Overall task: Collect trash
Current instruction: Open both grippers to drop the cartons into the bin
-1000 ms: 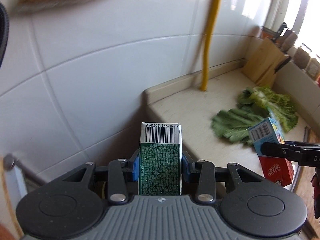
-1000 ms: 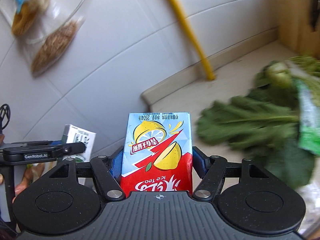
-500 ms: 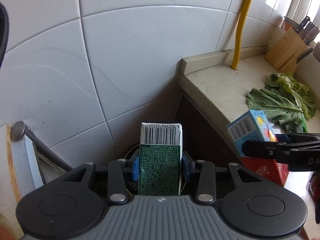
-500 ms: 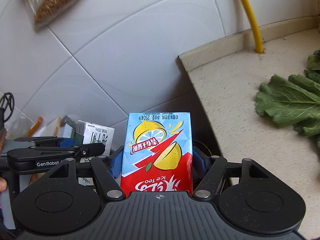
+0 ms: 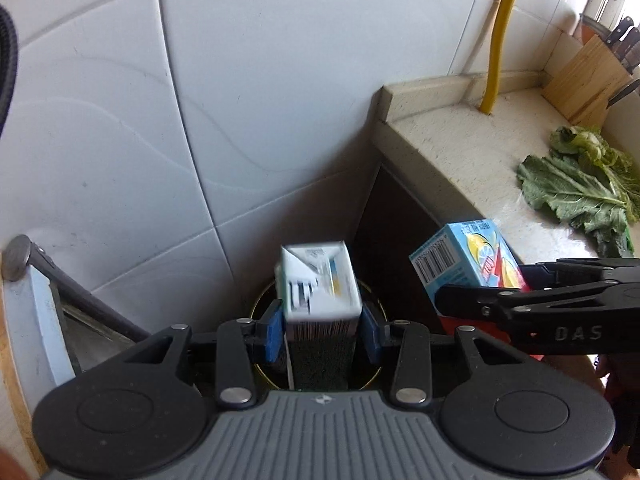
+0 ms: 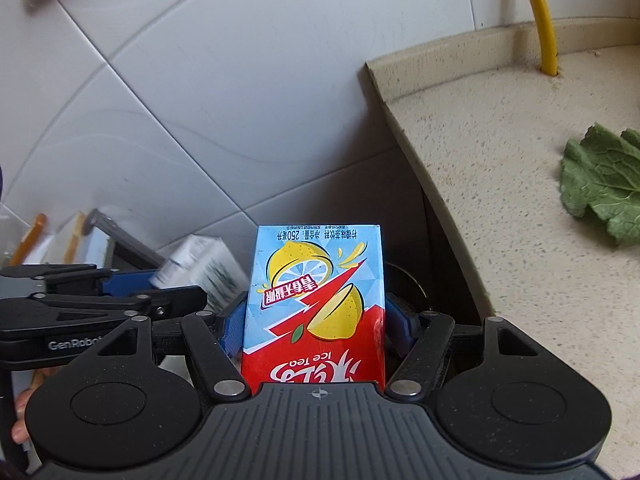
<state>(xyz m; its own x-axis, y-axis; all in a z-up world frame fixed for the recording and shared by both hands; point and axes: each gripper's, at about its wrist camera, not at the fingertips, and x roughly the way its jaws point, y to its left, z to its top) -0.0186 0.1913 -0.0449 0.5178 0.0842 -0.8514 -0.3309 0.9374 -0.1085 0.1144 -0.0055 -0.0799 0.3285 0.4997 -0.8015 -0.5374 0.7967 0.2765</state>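
Note:
A green and white drink carton (image 5: 320,284) tips forward, blurred, between the blue pads (image 5: 272,334) of my left gripper (image 5: 320,330). The jaws stand open, with a gap on each side of the carton. Below it lies the round dark mouth of a bin with a gold rim (image 5: 258,306). My right gripper (image 6: 316,320) is shut on a red and blue ice tea carton (image 6: 316,296), held upright just right of the left gripper (image 6: 120,296). From the left wrist view, that ice tea carton (image 5: 468,256) hangs beside the counter's edge.
A beige stone counter (image 5: 460,140) runs to the right, bearing leafy greens (image 5: 580,188), a wooden knife block (image 5: 588,84) and a yellow pipe (image 5: 500,32). White wall tiles rise behind the bin. A pale board (image 5: 24,320) leans at the left.
Both grippers have dropped lower beside the counter, over the bin. The left gripper's jaws have parted and the green carton has tipped forward. The right one still holds the ice tea carton.

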